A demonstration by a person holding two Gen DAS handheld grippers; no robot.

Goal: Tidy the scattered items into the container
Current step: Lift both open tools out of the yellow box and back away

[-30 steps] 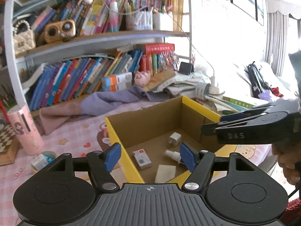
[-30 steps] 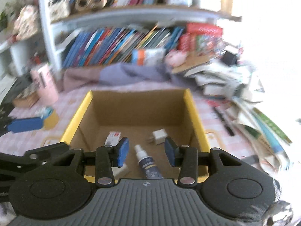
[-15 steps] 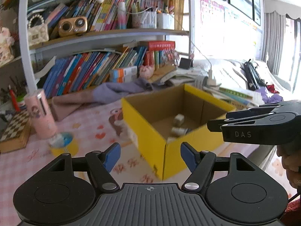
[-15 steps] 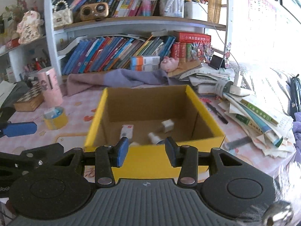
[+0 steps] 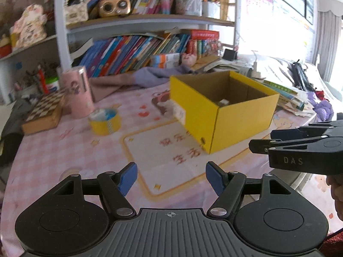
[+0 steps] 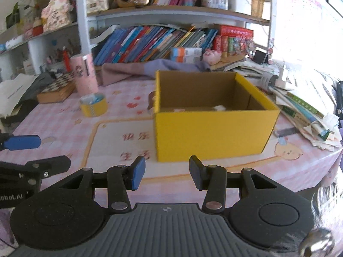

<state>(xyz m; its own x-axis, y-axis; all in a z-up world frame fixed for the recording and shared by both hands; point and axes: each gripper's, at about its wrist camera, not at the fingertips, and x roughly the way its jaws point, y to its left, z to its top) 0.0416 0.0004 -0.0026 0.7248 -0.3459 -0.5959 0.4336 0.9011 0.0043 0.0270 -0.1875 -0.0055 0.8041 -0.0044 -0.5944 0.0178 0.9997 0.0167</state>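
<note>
A yellow cardboard box (image 5: 242, 120) (image 6: 211, 132) stands open on the pink checked tablecloth (image 5: 64, 150) (image 6: 64, 115). Only a small white item (image 5: 224, 102) (image 6: 219, 107) shows over its rim; the other contents are hidden by the walls. My left gripper (image 5: 171, 178) hovers open over the cloth, short of the box, with nothing between its fingers. My right gripper (image 6: 167, 174) is in front of the box, its jaws opening, a narrower gap and nothing in it. The right gripper's side shows at the right of the left wrist view (image 5: 300, 150).
A yellow tape roll (image 5: 105, 121) (image 6: 93, 105) lies left of the box, with a pink cylinder (image 5: 78, 92) (image 6: 84, 76) and a chessboard box (image 5: 45, 113) (image 6: 56, 88) behind it. Bookshelves (image 6: 160, 40) rise at the back. Piled papers (image 6: 304, 105) crowd the right edge.
Both grippers have pulled back from above the box toward the table's near side. The box looks smaller and its contents have dropped out of sight behind its walls.
</note>
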